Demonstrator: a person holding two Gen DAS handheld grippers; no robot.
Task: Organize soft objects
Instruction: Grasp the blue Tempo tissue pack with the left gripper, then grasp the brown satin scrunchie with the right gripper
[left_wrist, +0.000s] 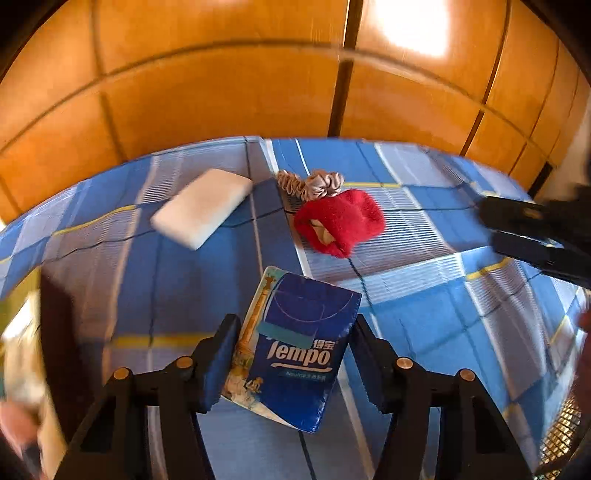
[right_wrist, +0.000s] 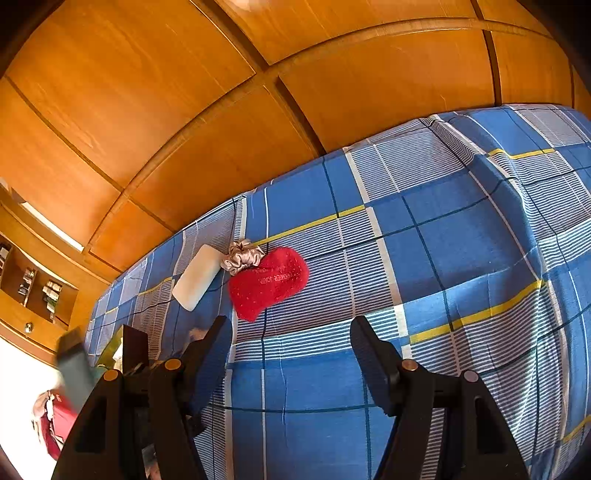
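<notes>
Soft objects lie on a bed (right_wrist: 461, 229) covered with a blue plaid sheet, in front of an orange wooden wardrobe (right_wrist: 184, 110).

1. Tissue pack. The blue Tempo tissue pack (left_wrist: 299, 350) sits between the fingers of the left gripper (left_wrist: 291, 363). The left pad appears to touch the pack's printed side. A narrow strip of sheet shows between the right pad and the pack. Whether the pack is clamped or only bracketed cannot be told from this view. Its lower end seems to rest on or just above the sheet. The fingers straddle the pack across its narrow width, which suits a squeeze on a compressible item.

2. Remaining items. A white sponge-like pad (left_wrist: 201, 206) lies further back on the bed. A red fuzzy sock (left_wrist: 340, 221) lies just right of centre. A beige scrunchie (left_wrist: 312, 182) touches the sock's far edge. These three lie grouped near the far edge of the bed, which probably marks the collection area.

3. Right gripper. The right gripper (right_wrist: 291, 354) hangs over bare sheet on the near side of the sock with its fingers spread wide apart, holding nothing. It faces the red sock, so it is likely positioned for that item.

4. Assessment. The pack is well apart from the group. The sorting looks partly done.
</notes>
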